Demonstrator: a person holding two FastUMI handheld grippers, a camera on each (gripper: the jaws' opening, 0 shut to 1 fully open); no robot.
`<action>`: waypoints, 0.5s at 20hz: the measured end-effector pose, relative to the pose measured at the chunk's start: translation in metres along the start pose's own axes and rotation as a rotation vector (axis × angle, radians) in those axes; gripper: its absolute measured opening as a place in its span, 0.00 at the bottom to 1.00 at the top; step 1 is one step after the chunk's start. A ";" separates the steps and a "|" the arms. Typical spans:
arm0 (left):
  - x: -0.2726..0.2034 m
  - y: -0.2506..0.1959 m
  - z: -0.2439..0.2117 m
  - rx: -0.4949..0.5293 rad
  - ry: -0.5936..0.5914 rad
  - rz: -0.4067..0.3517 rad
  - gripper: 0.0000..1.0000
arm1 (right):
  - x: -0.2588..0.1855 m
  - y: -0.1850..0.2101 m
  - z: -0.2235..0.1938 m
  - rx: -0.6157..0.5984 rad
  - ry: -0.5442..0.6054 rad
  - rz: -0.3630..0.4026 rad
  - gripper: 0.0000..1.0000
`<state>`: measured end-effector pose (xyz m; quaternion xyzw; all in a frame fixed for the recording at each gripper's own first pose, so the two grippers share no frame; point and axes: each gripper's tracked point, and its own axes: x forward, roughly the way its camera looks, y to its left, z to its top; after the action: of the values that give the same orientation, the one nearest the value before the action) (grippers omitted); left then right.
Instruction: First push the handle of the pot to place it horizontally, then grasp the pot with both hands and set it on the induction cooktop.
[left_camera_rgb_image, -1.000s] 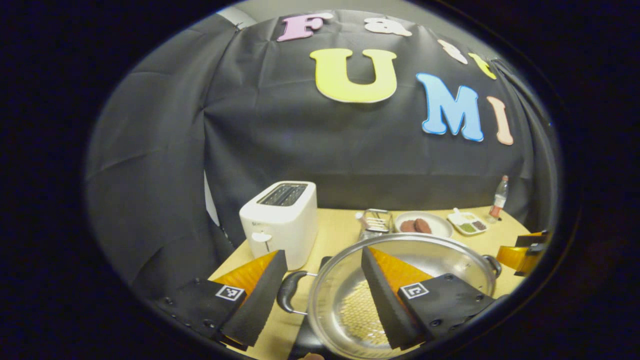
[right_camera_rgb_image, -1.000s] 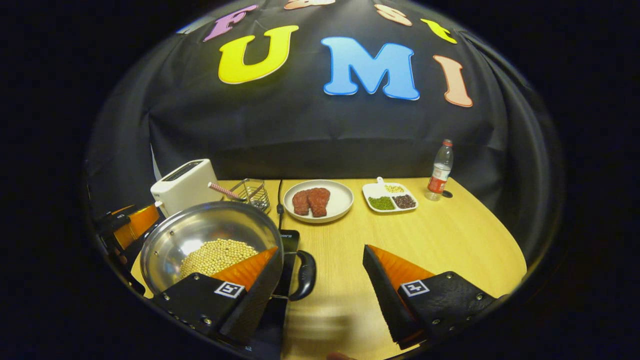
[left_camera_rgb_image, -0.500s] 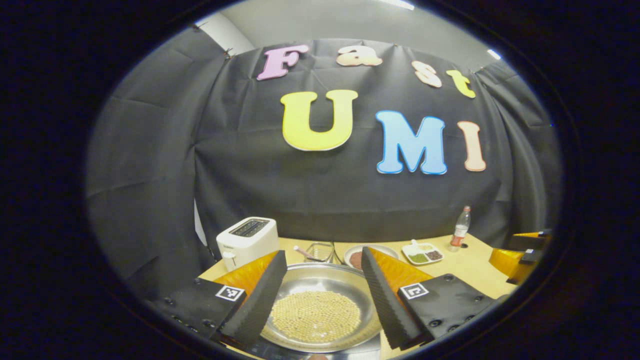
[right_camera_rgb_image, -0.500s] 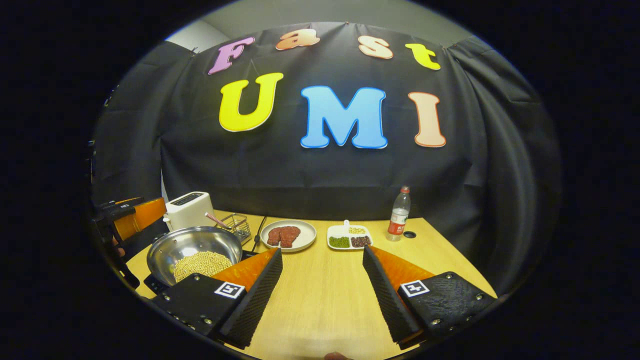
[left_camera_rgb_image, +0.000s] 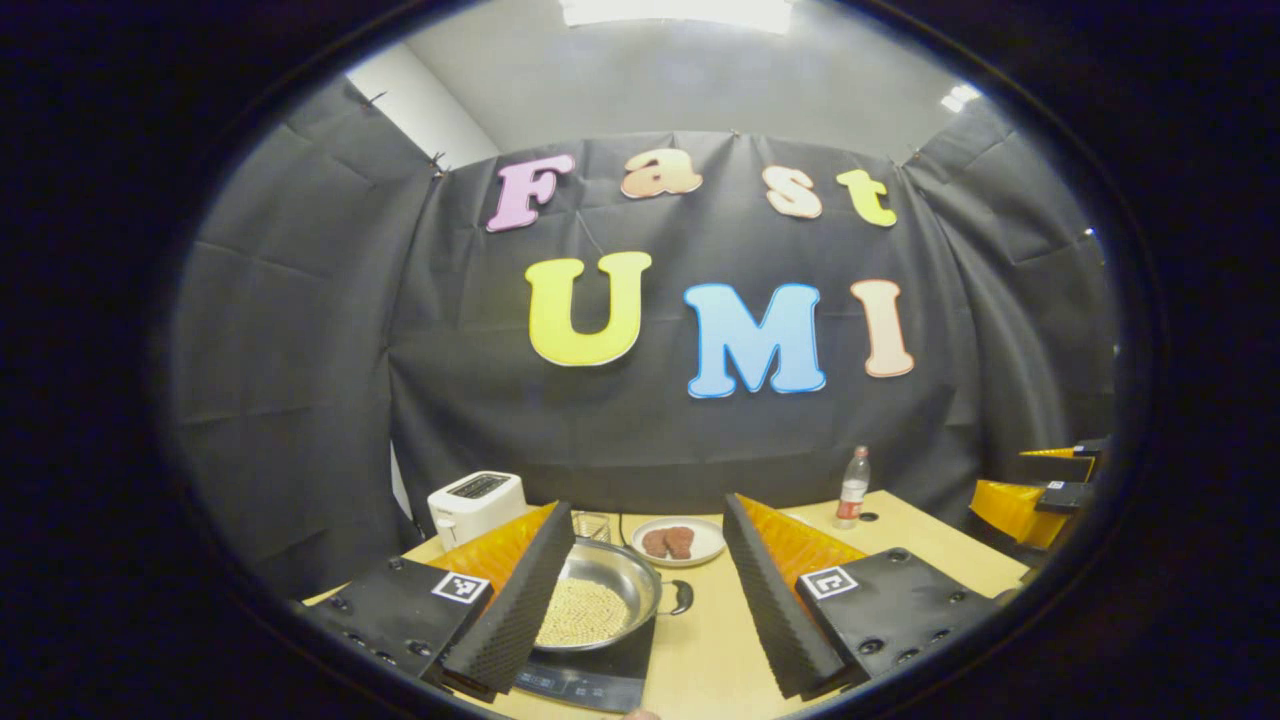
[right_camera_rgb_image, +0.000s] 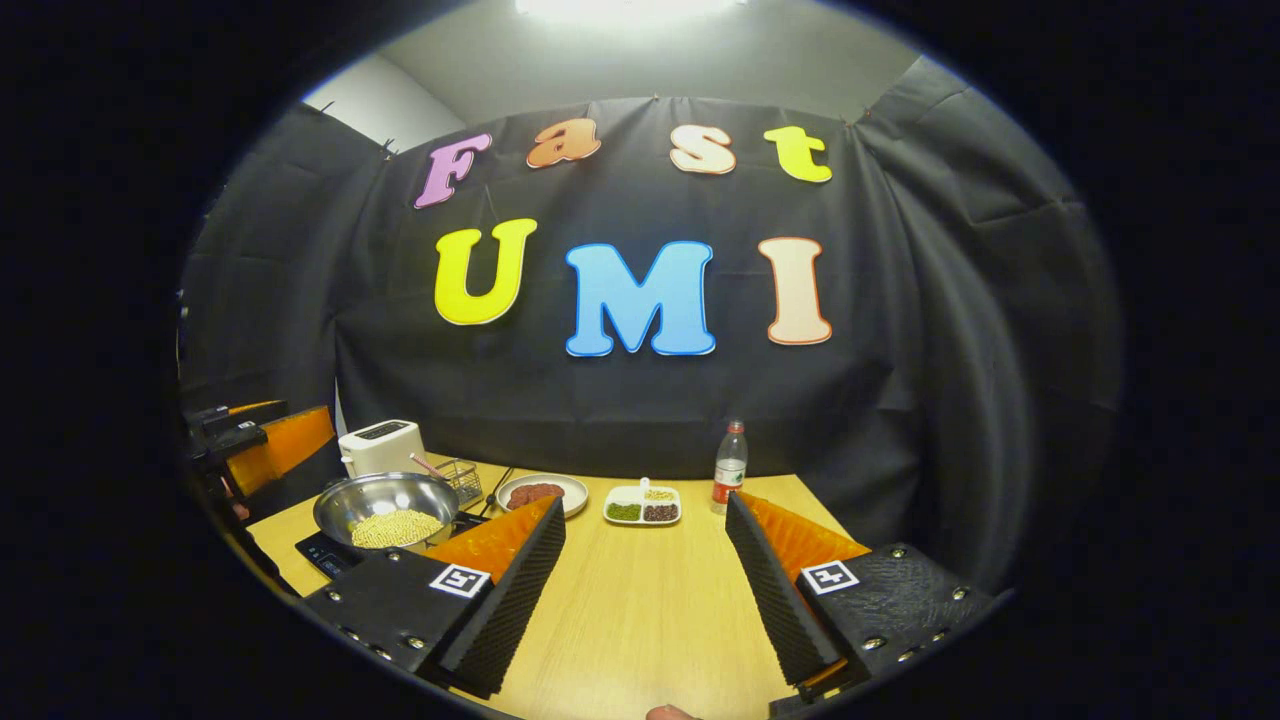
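1. Steel pot (left_camera_rgb_image: 600, 592) of yellow beans sits on the black induction cooktop (left_camera_rgb_image: 590, 680), one black side handle (left_camera_rgb_image: 682, 597) pointing towards the plate of meat (left_camera_rgb_image: 680, 541)
2. Your left gripper (left_camera_rgb_image: 648, 590) is raised clear of the pot, jaws wide apart, gripping nothing
3. Your right gripper (right_camera_rgb_image: 645, 580) hangs over bare wooden table (right_camera_rgb_image: 640, 610) to the right of the pot (right_camera_rgb_image: 388, 505), jaws apart, empty
4. Behind the pot stand a white toaster (right_camera_rgb_image: 380, 447) and a wire basket (right_camera_rgb_image: 460, 478)
5. Farther right of the pot lie the divided dish (right_camera_rgb_image: 642, 506) and a water bottle (right_camera_rgb_image: 730, 467)
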<state>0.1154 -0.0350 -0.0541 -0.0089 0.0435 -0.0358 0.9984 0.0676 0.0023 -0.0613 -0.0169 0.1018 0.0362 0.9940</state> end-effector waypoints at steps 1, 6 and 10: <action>-0.009 -0.004 0.004 0.000 -0.008 -0.005 1.00 | -0.008 -0.004 0.005 -0.001 -0.015 -0.003 0.98; -0.033 -0.009 0.020 0.009 -0.038 -0.026 0.98 | -0.035 -0.017 0.024 0.008 -0.071 -0.042 0.98; -0.043 0.000 0.029 -0.008 -0.066 -0.034 0.94 | -0.045 -0.009 0.028 -0.001 -0.084 -0.043 0.98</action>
<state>0.0756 -0.0316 -0.0215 -0.0149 0.0106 -0.0523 0.9985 0.0296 -0.0089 -0.0249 -0.0183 0.0595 0.0158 0.9979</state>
